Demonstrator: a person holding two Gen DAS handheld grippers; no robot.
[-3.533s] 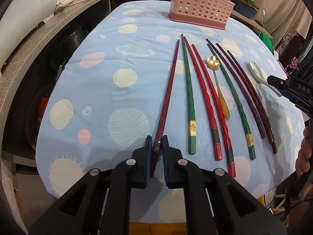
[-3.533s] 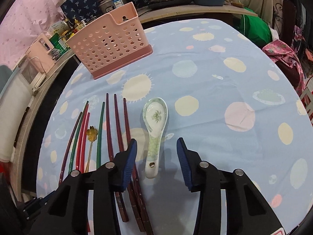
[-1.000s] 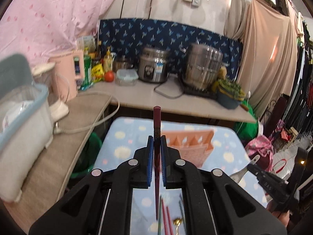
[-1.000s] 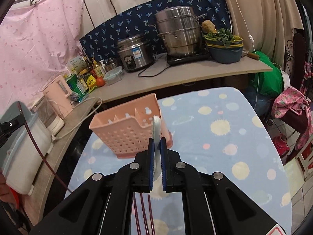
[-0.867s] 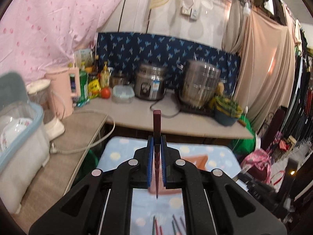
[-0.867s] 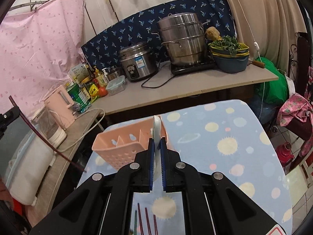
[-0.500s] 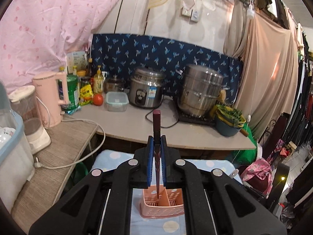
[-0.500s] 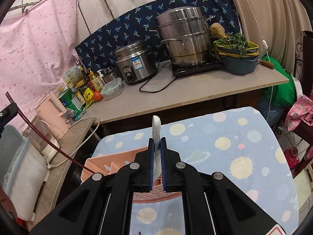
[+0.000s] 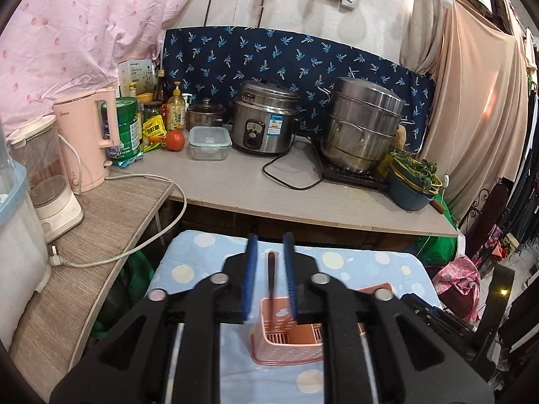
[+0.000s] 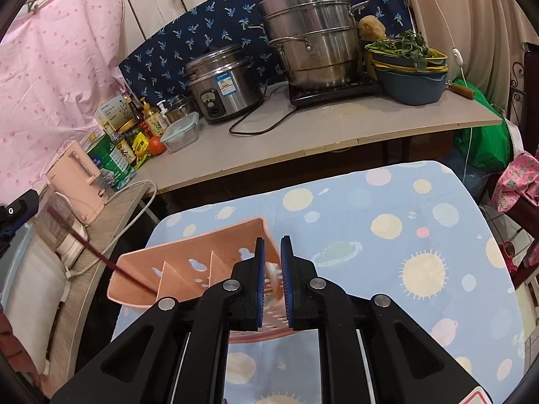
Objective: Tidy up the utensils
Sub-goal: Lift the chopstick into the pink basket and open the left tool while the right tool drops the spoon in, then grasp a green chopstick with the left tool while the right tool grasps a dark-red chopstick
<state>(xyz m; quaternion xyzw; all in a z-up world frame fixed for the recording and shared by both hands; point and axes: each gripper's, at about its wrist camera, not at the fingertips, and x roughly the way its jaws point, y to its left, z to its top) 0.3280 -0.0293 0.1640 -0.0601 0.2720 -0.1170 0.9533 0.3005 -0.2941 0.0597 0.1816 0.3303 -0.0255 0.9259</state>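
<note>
Kitchen counter behind, blue spotted tablecloth below. Pink perforated utensil basket on cloth, dividers inside. Left gripper above basket, jaws opening, dark red chopstick blurred between pads, touching neither, lower end in basket's left end compartment. Right gripper jaws opening narrowly; white spoon blurred between pads, over basket's right end; contact unclear.

Grey counter along white wall — navy patterned cloth, pink sheet, peach curtain
</note>
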